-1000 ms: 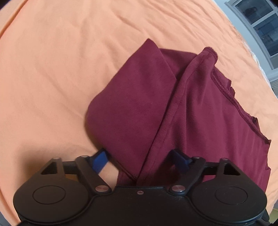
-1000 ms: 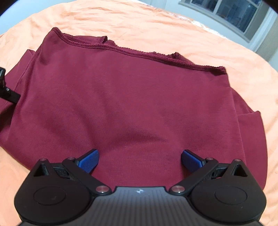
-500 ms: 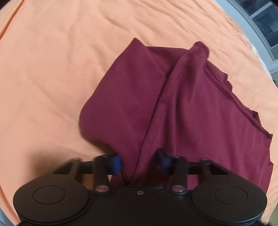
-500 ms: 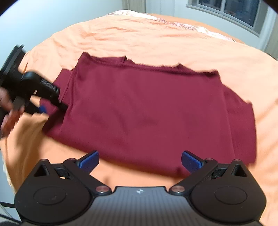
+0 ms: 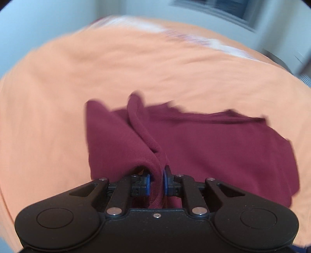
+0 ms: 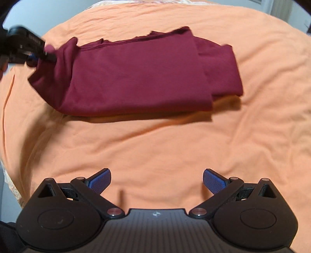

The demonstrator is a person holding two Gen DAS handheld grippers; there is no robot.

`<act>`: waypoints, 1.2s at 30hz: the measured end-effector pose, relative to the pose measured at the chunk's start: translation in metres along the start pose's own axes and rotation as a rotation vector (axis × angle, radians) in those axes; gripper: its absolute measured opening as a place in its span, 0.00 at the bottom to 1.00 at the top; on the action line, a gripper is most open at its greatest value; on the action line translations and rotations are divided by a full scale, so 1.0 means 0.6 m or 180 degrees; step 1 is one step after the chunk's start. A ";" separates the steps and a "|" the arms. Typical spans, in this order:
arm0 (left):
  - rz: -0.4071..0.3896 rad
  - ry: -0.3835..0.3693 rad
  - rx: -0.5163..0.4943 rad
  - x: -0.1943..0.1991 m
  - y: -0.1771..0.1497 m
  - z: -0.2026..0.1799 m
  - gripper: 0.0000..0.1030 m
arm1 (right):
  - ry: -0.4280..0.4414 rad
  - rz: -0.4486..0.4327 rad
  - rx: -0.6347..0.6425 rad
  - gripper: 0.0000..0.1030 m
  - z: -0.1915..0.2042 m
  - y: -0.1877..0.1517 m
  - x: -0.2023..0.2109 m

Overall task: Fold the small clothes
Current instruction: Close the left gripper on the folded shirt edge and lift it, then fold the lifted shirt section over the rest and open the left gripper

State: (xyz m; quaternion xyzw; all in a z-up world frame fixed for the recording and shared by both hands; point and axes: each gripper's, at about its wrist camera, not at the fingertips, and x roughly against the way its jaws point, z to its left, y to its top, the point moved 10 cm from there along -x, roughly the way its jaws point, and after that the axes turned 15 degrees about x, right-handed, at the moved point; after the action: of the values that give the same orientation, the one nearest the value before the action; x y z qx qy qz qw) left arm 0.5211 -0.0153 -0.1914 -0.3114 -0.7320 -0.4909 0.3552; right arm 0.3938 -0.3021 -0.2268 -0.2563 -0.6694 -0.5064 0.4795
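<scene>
Through my left wrist camera, my left gripper (image 5: 156, 180) is pinched tight on a bunched fold of the maroon garment (image 5: 213, 144), the blue pads (image 5: 148, 182) pressed against the cloth from both sides with only fabric between them. From the pinch the cloth rises in a rounded ridge that runs away from me, with a flap falling off to the left of it and the wider body of the garment spreading to the right over the orange bedsheet (image 5: 48, 116). The far part of this view is blurred; I can make out only a pale wall and a dark window frame (image 5: 229, 7) beyond the bed. Through my right wrist camera, my right gripper (image 6: 156, 180) has its fingers spread wide with nothing between them, the blue pads (image 6: 100, 180) hanging over bare sheet (image 6: 155, 148), well apart from the garment (image 6: 136, 77). The garment lies farther off across the sheet as a folded, roughly rectangular bundle, its right end layered in a narrower fold. At its left end, my other gripper (image 6: 41, 55) holds the corner, which is gathered and drawn up toward it.
</scene>
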 end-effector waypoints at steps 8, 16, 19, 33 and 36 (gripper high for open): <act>-0.0119 -0.0515 -0.0869 0.036 -0.032 -0.261 0.12 | -0.0047 -0.0086 -0.0129 1.00 -0.063 -0.044 0.027; 0.0278 -0.0635 -0.1123 -0.036 -0.167 -0.431 0.17 | -0.0147 0.0041 -0.0237 1.00 -0.118 -0.098 0.035; 0.0462 -0.0650 -0.0992 -0.055 -0.193 -0.429 0.21 | -0.0162 0.0016 -0.0237 1.00 -0.125 -0.103 0.041; 0.0157 -0.0547 -0.0148 0.007 -0.144 -0.294 0.95 | -0.0113 0.0020 -0.0271 1.00 -0.135 -0.085 0.014; 0.0142 -0.0279 0.0207 0.003 -0.137 -0.220 0.96 | -0.0210 -0.0120 -0.0282 1.00 -0.148 -0.066 0.021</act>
State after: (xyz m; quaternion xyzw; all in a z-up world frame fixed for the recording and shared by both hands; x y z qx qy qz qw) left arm 0.4822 -0.1657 -0.1956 -0.3371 -0.7553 -0.4447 0.3436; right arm 0.3899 -0.3998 -0.2301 -0.2810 -0.6665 -0.5357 0.4357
